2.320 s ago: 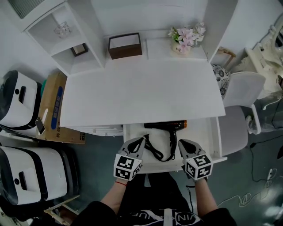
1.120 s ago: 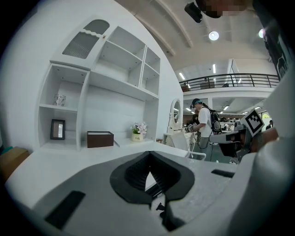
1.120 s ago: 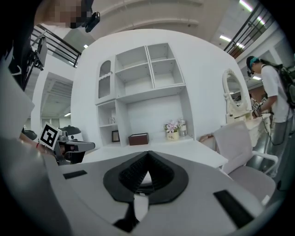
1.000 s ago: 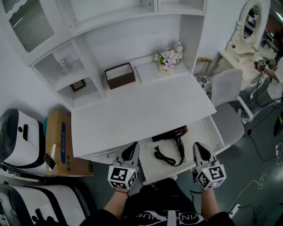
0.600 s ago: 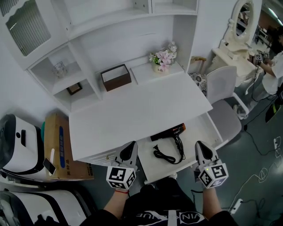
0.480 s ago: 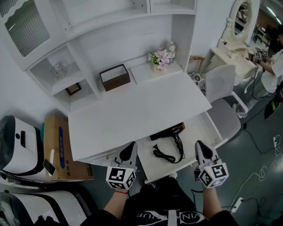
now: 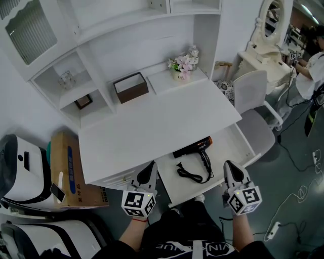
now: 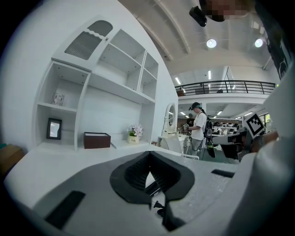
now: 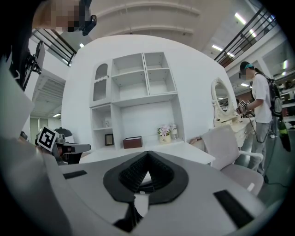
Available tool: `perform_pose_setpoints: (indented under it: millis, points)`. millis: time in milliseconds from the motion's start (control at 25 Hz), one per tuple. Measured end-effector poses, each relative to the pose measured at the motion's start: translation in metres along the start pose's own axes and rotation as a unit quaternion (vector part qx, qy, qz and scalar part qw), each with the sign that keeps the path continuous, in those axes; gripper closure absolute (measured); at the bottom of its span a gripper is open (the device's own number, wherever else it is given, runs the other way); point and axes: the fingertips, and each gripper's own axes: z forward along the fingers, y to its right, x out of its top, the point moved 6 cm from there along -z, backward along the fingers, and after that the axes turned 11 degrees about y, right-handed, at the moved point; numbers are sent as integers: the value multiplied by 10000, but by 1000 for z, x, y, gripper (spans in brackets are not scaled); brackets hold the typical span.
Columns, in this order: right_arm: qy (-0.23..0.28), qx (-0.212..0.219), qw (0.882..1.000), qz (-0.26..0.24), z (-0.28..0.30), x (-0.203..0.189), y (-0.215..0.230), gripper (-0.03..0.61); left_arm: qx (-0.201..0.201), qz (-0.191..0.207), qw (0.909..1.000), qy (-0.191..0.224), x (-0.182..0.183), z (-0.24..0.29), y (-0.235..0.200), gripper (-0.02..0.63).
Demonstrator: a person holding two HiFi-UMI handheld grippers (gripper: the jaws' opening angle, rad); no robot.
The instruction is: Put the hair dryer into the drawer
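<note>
Lying in open drawer (image 7: 232, 148), hair dryer (image 7: 194, 146), apart from its sides

A staged bedroom set inside a big hall: white desk (image 7: 152, 121), vanity mirror (image 7: 271, 15), mezzanine railing (image 8: 230, 85) overhead.

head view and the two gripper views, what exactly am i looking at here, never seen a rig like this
There is no robot: a person holds a two-jaw tool in each hand. The head view is from a camera on the person's head, looking down at the left hand-held gripper and the right hand-held gripper. The other two pictures come from a camera riding on each one, looking along its jaws; both pairs of jaws are shut and hold nothing. Ahead is a white desk with its drawer pulled open. A black hair dryer and its cord lie in the drawer. A brown box and a pot of flowers stand at the back.
</note>
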Motion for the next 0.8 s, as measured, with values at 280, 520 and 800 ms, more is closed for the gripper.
perform_pose_setpoints:
  millis: [280, 520, 800]
  points:
    - [7, -43, 10000, 30, -9, -4, -9, 575, -15, 2, 10000, 6, -1, -12, -3, 609]
    - [2, -96, 9999, 33, -12, -4, -18, 575, 19, -14, 10000, 23, 0, -22, -10, 609]
    - [0, -127, 9999, 78, -17, -7, -26, 575, 23, -5, 10000, 11, -1, -34, -12, 609]
